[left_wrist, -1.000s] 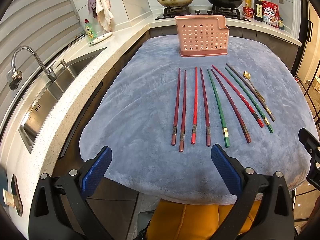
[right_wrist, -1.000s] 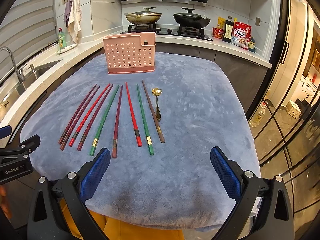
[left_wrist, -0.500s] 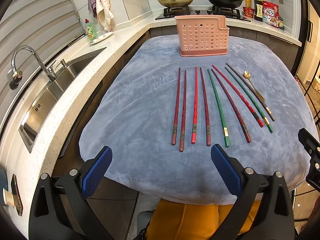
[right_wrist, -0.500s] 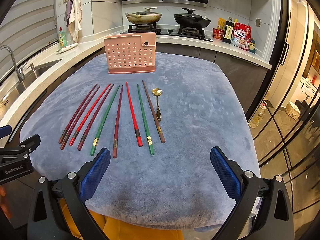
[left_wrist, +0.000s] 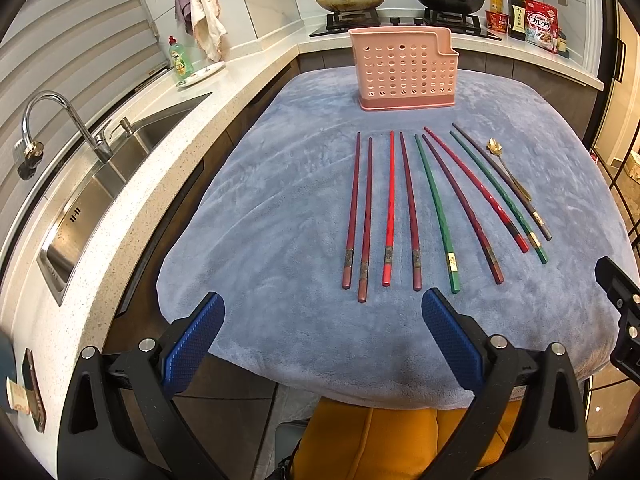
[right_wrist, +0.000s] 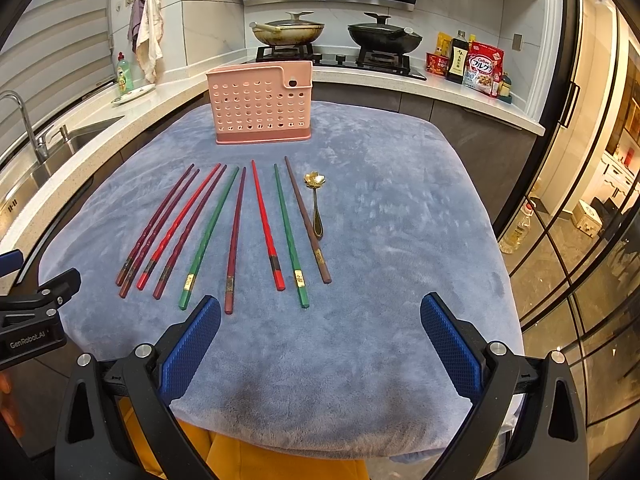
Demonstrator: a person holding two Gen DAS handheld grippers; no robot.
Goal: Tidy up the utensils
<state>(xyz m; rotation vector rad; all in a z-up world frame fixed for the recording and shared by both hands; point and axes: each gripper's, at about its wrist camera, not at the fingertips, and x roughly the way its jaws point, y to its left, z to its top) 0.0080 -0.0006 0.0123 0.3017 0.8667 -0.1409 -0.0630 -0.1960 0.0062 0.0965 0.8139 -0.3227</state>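
Observation:
Several chopsticks (left_wrist: 389, 208) (right_wrist: 262, 220) in dark red, red, green and brown lie side by side on a blue-grey cloth (left_wrist: 280, 200) (right_wrist: 400, 240). A gold spoon (left_wrist: 505, 168) (right_wrist: 316, 204) rests at the right end of the row. A pink perforated utensil holder (left_wrist: 404, 70) (right_wrist: 260, 106) stands upright at the far side of the cloth. My left gripper (left_wrist: 322, 334) hovers open over the cloth's near edge, just short of the chopstick handles. My right gripper (right_wrist: 320, 334) is open too, at the near edge below the green and red chopsticks. Neither holds anything.
A steel sink (left_wrist: 100, 184) with a tap (left_wrist: 52, 120) sits in the counter to the left. Two pans (right_wrist: 286, 32) stand on the stove behind the holder. Food packets and bottles (right_wrist: 476, 66) line the back right counter. A glass partition (right_wrist: 580, 200) runs along the right.

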